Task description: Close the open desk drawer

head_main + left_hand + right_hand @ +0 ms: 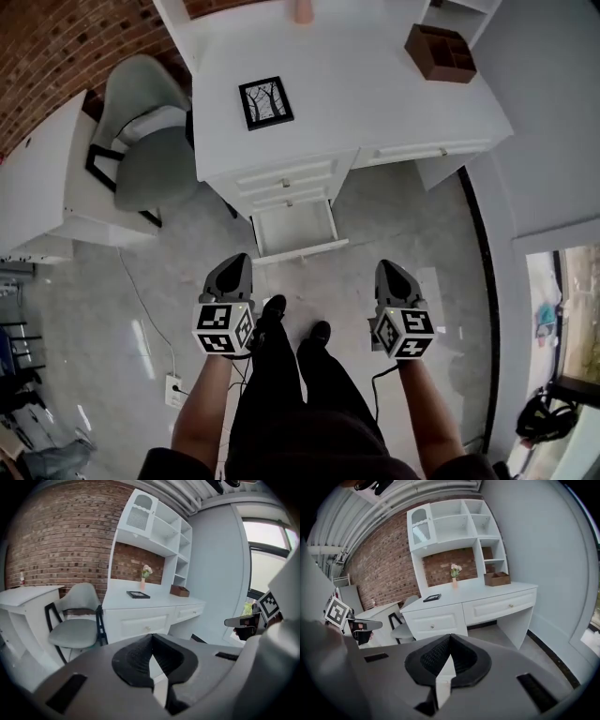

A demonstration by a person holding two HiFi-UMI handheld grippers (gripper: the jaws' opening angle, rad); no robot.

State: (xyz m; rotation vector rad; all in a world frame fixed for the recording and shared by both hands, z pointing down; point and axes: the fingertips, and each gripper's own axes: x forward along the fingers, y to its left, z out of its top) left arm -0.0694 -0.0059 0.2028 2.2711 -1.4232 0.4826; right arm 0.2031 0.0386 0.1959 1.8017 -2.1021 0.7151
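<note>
The white desk (356, 89) stands ahead of me, and its lowest left drawer (293, 228) is pulled out and looks bare inside. The drawers above it are closed. My left gripper (234, 264) hovers just short of the drawer's front panel, a little to its left, jaws shut on nothing. My right gripper (390, 269) is level with it, right of the drawer, also shut and holding nothing. In the left gripper view the left gripper (151, 641) points at the desk (154, 603). The right gripper (449, 639) faces the desk (487, 592) too; its own body hides the open drawer.
A grey chair (150, 141) stands left of the desk, beside another white table (47, 178). On the desktop lie a framed picture (265, 102) and a brown wooden box (439, 52). A cable and socket (173, 389) lie on the floor. My shoes (292, 323) sit between the grippers.
</note>
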